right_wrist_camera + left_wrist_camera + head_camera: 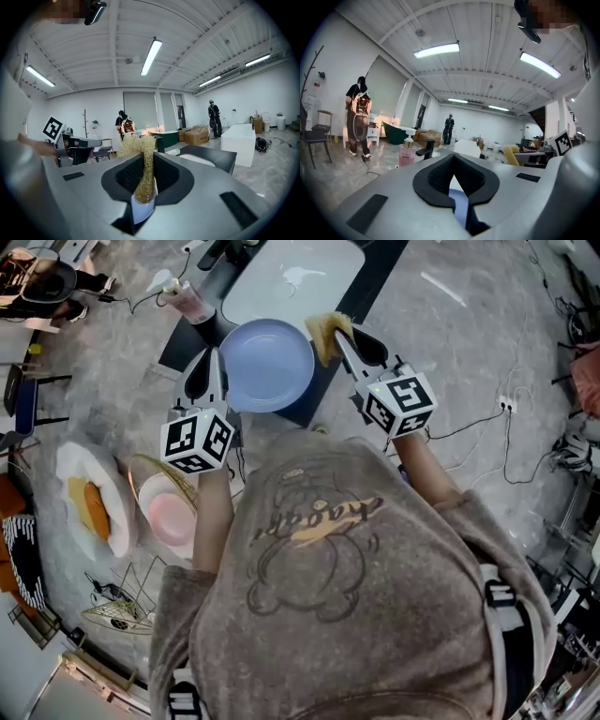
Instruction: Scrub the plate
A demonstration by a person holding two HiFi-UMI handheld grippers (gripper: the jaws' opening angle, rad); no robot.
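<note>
A pale blue plate (267,364) is held up over the black counter, just in front of the white sink. My left gripper (208,371) is shut on the plate's left rim. In the left gripper view the blue rim (459,204) shows pinched between the dark pads of that gripper (457,187). My right gripper (349,341) is at the plate's upper right edge, shut on a yellow fibrous scrub pad (326,332). In the right gripper view the pad (143,173) sticks up from between the jaws of that gripper (144,192).
The white sink basin (291,282) lies in a black counter, with a pink soap bottle (192,304) at its left. On the left, a wire rack holds a pink bowl (172,518) and a white plate (112,521). Cables (487,427) run over the floor. People stand far off.
</note>
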